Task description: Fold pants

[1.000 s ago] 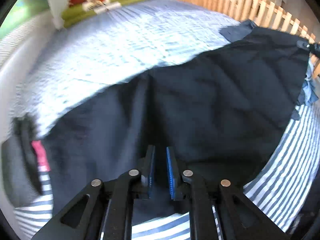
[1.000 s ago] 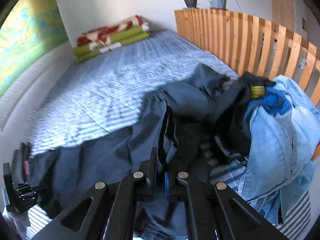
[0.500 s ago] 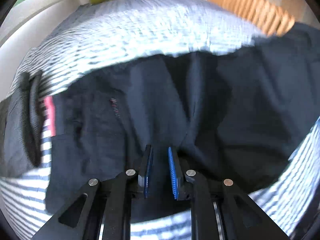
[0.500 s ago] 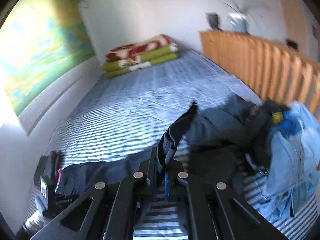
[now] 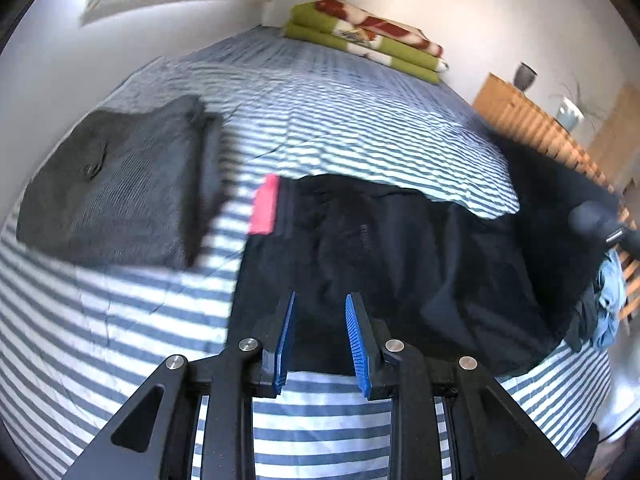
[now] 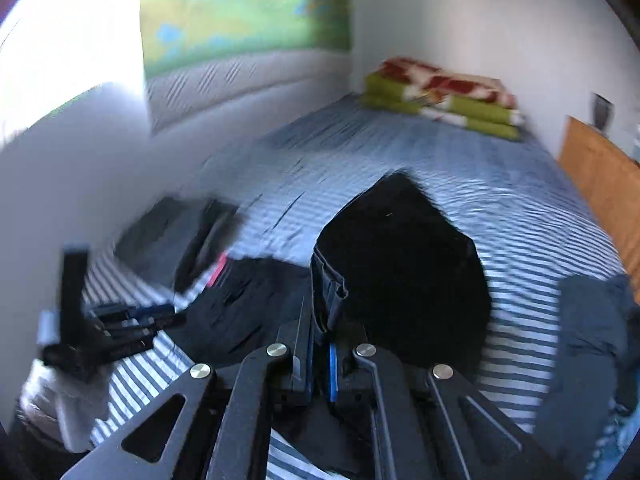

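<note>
Left wrist view: dark pants [image 5: 400, 264] spread flat across the striped bed [image 5: 120, 320], waist end with a pink tag [image 5: 265, 204] toward the left, far end running off to the right; left gripper [image 5: 320, 340] poised just over the near edge of the cloth, jaws narrow but opening, blue pads bare, nothing pinched between them; a folded grey garment [image 5: 112, 184] lying just beyond the waist end, apart from it; a folded green and red blanket [image 5: 364, 40] far up the bed.

Right wrist view, blurred: right gripper [image 6: 320, 356] clamped tight on a doubled edge of the pants [image 6: 400, 264], cloth rising from the jaws in a dark peak above the bed and trailing down to the flat part at lower left; left gripper [image 6: 120, 328] visible there beside the pink tag [image 6: 218, 272]; a heap of blue clothes [image 6: 592, 320] at the right edge.

Judged from the drape: soft, light, limp, no stiffness to hold a crease; likely to sag and slide wherever unsupported; best taken at hems, waistband or a doubled edge, both layers in one pinch, rather than mid-panel.
</note>
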The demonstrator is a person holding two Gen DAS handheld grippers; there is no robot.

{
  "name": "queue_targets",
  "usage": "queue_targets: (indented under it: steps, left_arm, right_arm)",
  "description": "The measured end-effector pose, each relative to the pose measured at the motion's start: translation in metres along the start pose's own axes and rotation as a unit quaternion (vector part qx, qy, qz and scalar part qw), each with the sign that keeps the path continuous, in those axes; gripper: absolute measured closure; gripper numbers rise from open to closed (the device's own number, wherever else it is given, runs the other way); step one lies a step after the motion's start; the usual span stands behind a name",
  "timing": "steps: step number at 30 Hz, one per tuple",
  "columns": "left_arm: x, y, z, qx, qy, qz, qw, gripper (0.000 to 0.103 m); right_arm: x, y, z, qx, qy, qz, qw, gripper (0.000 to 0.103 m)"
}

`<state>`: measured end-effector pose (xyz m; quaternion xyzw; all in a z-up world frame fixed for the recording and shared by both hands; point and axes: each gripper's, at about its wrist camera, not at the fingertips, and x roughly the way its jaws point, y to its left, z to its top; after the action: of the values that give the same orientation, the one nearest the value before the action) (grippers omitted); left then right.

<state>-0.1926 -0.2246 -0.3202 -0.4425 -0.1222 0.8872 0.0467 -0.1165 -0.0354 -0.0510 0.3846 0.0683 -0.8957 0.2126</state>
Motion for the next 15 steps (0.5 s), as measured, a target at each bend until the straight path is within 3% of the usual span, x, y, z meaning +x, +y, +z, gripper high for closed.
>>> queue_targets:
  steps: [5,9,12,15]
  left_arm:
    - [0.016,0.03,-0.001,-0.015,0.007,-0.004,0.9999,0.076]
    - [0.028,0.036,0.003,-0.01,0.008,-0.014,0.9998,0.076]
    - [0.034,0.033,0.009,-0.006,0.01,-0.02,0.9997,0.076]
    - [0.021,0.034,0.01,0.003,0.008,-0.022,0.9997,0.076]
  right_arm:
    - [0.086,0.048,-0.022,-0.019,0.075,0.012,0.997,0.098]
    - [0.115,0.073,-0.042,-0.049,0.115,0.028,0.992,0.098]
    - [0.121,0.068,-0.05,-0.037,0.147,0.059,0.987,0.092]
    - [0.089,0.032,-0.045,0.026,0.132,0.106,0.985,0.068]
